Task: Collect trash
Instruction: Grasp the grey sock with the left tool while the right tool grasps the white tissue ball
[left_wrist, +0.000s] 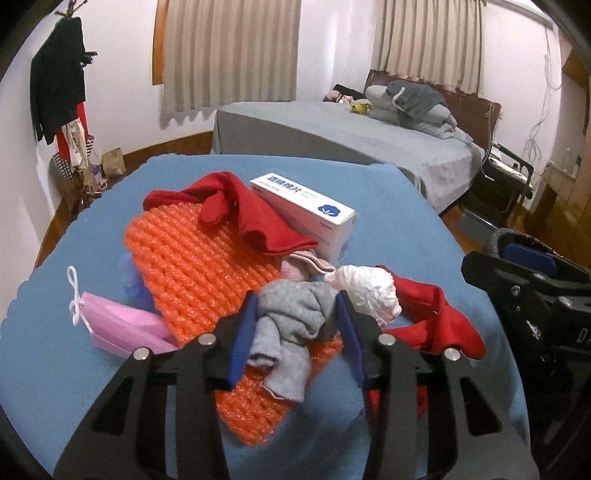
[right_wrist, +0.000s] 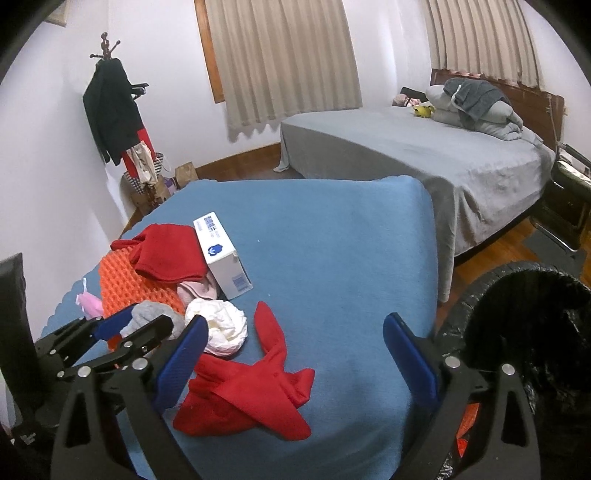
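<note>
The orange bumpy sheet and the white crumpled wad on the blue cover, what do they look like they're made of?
Orange bumpy sheet: likely plastic foam netting or padding, with a glossy knobbed weave of ridges.
White crumpled wad: probably thin plastic film or tissue; its creases are sharp and faintly shiny, so I can't tell which.

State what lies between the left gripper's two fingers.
A crumpled grey cloth lies between the left gripper fingers, over the orange foam net; the left wrist view shows it.

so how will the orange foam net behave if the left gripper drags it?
The orange foam net looks light and floppy, so it probably bends rather than slides flat. The red cloth and grey sock lie on it and would likely ride along or tumble off.
</note>
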